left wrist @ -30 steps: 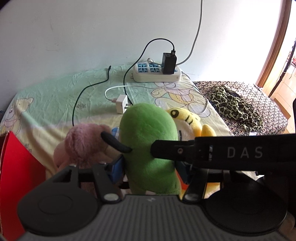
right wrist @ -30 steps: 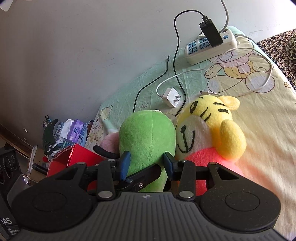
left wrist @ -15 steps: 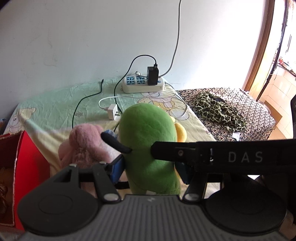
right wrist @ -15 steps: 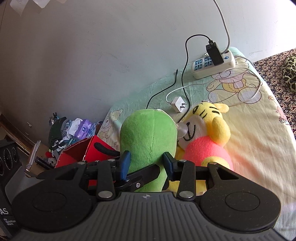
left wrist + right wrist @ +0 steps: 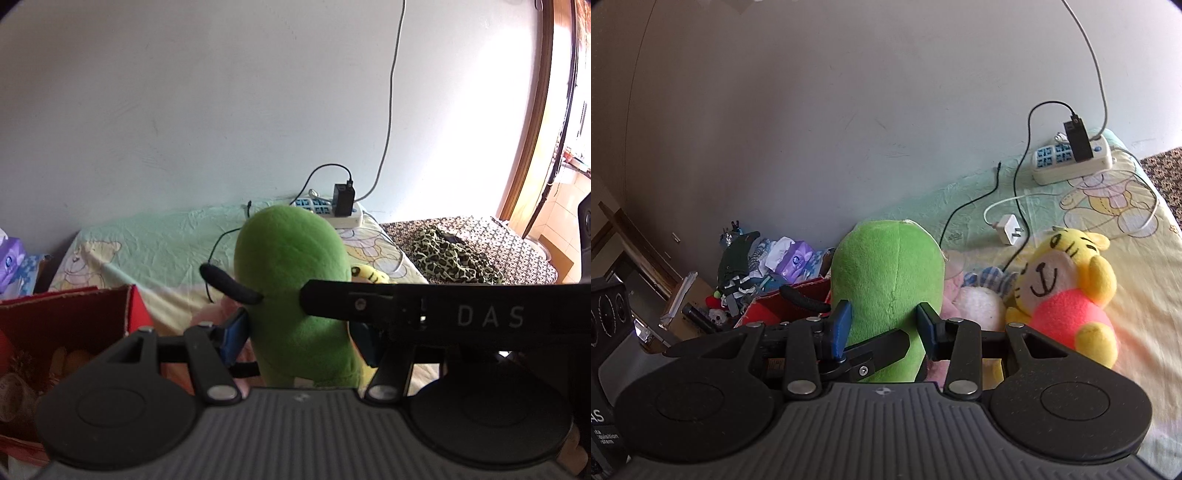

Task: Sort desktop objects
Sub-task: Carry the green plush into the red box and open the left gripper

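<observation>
The green plush toy (image 5: pixel 886 291) stands upright, long axis vertical, rounded top up, above the bed (image 5: pixel 1137 266); the left gripper (image 5: pixel 299 339) and right gripper (image 5: pixel 882 328) both clamp its lower body with blue fingers (image 5: pixel 840 325); a red box (image 5: pixel 66 317) sits left, just beside.

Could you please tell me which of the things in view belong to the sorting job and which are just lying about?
Part of the job:
green plush toy, gripped by the left gripper and the right gripper
yellow plush toy
pink plush toy
red box

Just lying about:
power strip
white charger
leopard-print cloth
</observation>
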Demonstrator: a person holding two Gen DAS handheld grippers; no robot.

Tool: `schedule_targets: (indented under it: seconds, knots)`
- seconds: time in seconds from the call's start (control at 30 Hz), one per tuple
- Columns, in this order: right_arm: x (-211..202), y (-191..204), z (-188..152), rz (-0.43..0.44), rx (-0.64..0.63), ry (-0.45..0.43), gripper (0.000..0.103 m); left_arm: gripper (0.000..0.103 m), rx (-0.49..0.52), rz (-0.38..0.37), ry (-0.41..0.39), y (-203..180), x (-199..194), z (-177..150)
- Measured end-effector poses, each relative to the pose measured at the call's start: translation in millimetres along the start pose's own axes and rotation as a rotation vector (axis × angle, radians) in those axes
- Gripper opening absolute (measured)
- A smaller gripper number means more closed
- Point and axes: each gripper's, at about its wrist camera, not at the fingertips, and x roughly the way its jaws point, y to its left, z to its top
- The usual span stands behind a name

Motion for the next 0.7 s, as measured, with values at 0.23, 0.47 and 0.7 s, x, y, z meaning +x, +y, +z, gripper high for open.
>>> schedule_targets:
  seconds: [0.23, 0.47, 0.7]
  knots:
    - [30.4, 61.5, -2.0, 0.027, -0.046, -0.048, 0.043, 0.06, 0.015, 0.038, -0.06, 71.7, -31.8, 5.7]
    - [93.7, 125.5, -18.1, 0.069, -0.104, -0.04, 0.043, 0.06, -0.002, 0.131, -0.039, 158.9, -45.1, -7.0]
    - [163.0, 174.2, -42.1, 0.135, -0.099, 0.03, 0.043, 0.06, -0.002, 0.242, 0.027, 227.4, -45.3, -27.3]
